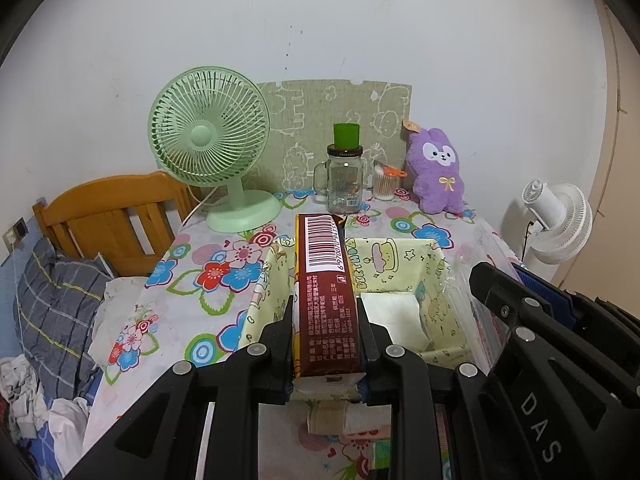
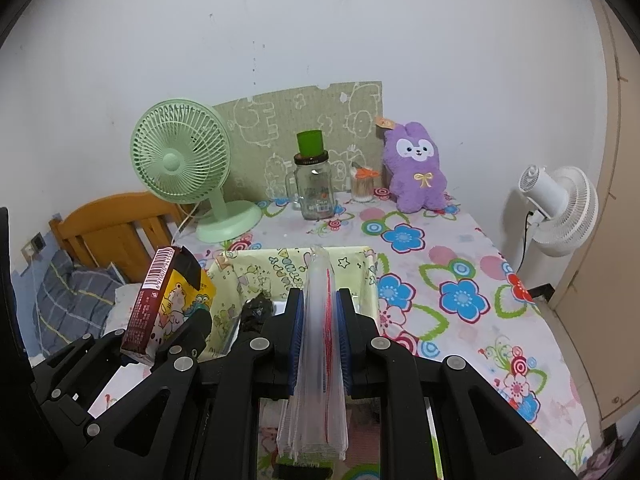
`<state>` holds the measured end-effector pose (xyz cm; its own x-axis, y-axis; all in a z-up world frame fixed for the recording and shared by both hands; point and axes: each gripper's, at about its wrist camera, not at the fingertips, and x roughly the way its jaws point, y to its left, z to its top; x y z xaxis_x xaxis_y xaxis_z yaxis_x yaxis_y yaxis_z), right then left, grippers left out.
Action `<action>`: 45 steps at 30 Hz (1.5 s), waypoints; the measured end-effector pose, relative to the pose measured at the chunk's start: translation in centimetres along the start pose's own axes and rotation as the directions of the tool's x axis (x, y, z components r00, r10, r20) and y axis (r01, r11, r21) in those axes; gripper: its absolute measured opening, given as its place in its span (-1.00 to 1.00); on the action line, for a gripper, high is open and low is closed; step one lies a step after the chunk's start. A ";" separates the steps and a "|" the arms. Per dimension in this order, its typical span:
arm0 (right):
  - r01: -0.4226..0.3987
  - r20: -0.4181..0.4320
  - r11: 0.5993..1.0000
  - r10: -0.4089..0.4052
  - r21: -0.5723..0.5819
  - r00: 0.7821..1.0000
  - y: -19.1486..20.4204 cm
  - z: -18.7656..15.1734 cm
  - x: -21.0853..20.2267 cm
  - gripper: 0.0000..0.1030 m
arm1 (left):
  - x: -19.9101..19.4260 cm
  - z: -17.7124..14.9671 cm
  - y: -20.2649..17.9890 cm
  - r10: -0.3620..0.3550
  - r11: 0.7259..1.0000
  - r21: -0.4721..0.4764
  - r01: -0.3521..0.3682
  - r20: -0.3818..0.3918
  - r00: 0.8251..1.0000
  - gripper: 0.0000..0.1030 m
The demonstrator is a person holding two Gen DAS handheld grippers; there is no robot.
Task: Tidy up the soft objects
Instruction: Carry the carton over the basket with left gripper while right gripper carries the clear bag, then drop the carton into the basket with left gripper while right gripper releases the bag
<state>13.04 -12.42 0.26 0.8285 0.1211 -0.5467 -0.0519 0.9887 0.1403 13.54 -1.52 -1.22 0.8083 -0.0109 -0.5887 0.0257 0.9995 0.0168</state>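
My left gripper [image 1: 324, 312] is shut on a brown-wrapped tissue pack [image 1: 324, 280] with a barcode, held lengthwise over the left part of a yellow cartoon-print fabric box [image 1: 400, 264]. A white folded item [image 1: 396, 316] lies inside that box. Clamped edge-on in my right gripper [image 2: 320, 300] is a stack of clear plastic zip bags [image 2: 318, 340] with red stripes, over the box's [image 2: 280, 264] near right side. The right wrist view shows the tissue pack [image 2: 168, 304] at left and something dark [image 2: 260, 308] in the box. A purple plush rabbit [image 1: 438, 172] sits at the table's back right.
On the floral tablecloth [image 2: 460, 292] stand a green desk fan [image 1: 212, 148], a glass jar topped by a green cup [image 1: 344, 176] and a cotton-swab tub [image 1: 386, 186]. A white floor fan [image 2: 560, 208] is off the right edge. A wooden headboard [image 1: 108, 216] and bedding lie left.
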 end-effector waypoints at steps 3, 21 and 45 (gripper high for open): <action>0.001 -0.008 1.000 -0.001 -0.002 1.000 0.2 0.4 1.0 -0.62 | 0.9 0.4 0.2 0.001 1.000 0.000 -0.001 -0.007 1.000 -0.58; 0.008 -0.071 1.000 -0.007 0.009 0.997 0.5 0.5 7.1 -0.62 | 6.5 0.5 1.1 -0.001 1.000 0.030 0.004 -0.095 0.995 -0.33; 0.027 -0.138 0.999 -0.023 0.021 0.990 0.3 -1.0 11.5 -0.58 | 9.1 -0.6 0.8 -0.063 0.994 0.075 0.074 -0.146 0.987 0.77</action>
<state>22.04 -10.63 -6.78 0.7444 0.1088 -0.6588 -0.0181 0.9896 0.1430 20.53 -0.80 -7.05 0.7109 -0.0691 -0.6999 0.1295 0.9910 0.0336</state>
